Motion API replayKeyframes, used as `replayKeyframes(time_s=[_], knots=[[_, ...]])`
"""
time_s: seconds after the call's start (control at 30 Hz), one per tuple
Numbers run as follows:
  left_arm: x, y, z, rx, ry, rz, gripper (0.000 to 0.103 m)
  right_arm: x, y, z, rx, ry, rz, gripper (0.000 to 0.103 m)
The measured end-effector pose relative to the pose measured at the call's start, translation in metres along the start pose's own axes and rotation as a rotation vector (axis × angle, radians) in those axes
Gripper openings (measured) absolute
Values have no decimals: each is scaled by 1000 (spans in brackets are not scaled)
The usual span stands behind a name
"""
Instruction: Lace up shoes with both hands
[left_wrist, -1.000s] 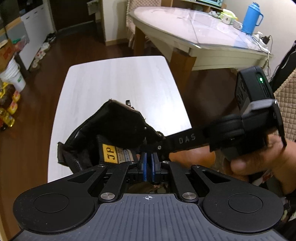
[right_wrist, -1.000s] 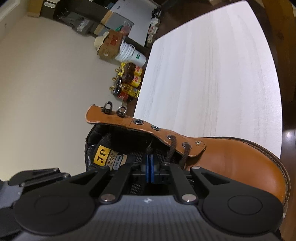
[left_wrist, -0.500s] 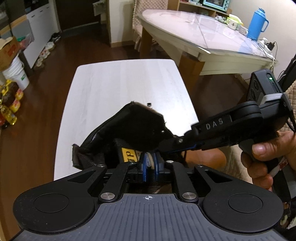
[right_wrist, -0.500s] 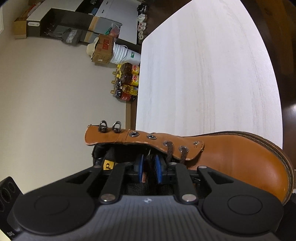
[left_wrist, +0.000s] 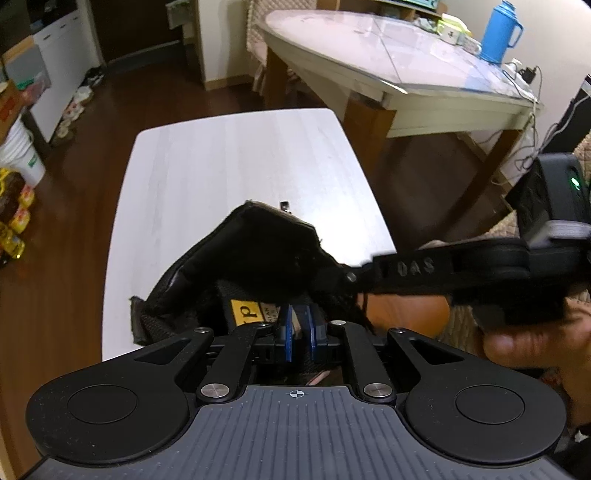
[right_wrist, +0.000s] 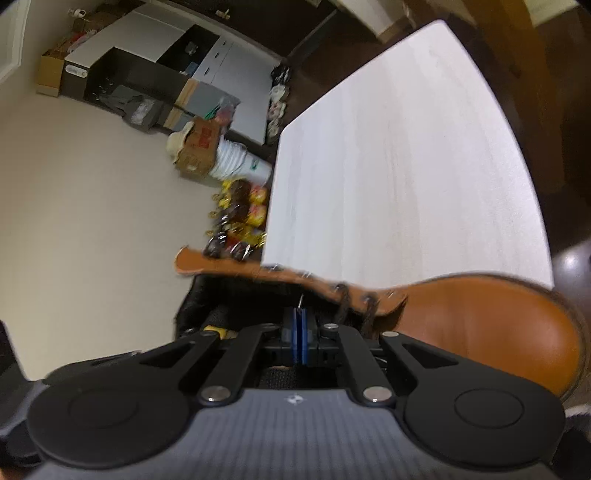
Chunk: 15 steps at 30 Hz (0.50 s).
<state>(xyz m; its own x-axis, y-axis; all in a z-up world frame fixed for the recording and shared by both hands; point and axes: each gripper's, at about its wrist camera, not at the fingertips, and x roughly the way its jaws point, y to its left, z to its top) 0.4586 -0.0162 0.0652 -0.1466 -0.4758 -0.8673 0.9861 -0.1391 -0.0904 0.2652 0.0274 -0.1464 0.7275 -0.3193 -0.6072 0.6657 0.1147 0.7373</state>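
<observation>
1. Left wrist view: the left gripper (left_wrist: 299, 334) has its jaws slightly apart over the open collar of the tan leather lace-up boot (left_wrist: 258, 266); whether they pinch anything is unclear. The boot sits at the white wood-grain counter (left_wrist: 236, 166)'s near edge; the far half lies bare.
2. Right wrist view: the right gripper (right_wrist: 299, 339) has its jaws pressed together beside the dark lace (right_wrist: 343, 306); motion blur hides any contact.

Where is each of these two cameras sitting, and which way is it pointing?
Left wrist view: rides on the left claw, looks down into the boot on the white table; the right claw and the hand holding it cross at the right.
Right wrist view: rides on the right claw, tilted, looks across the boot's side; no hand shows.
Shared: boot and white table.
</observation>
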Motion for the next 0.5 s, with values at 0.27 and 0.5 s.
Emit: replayKeyframes(time_s=[0.27,0.5], knots=[[15,-11,7,47,27,-7,11,12,-6,15,23,78,52,10],[24,-12,10,28,33,-10,11,-16,-14,31,-2,138,108,15]])
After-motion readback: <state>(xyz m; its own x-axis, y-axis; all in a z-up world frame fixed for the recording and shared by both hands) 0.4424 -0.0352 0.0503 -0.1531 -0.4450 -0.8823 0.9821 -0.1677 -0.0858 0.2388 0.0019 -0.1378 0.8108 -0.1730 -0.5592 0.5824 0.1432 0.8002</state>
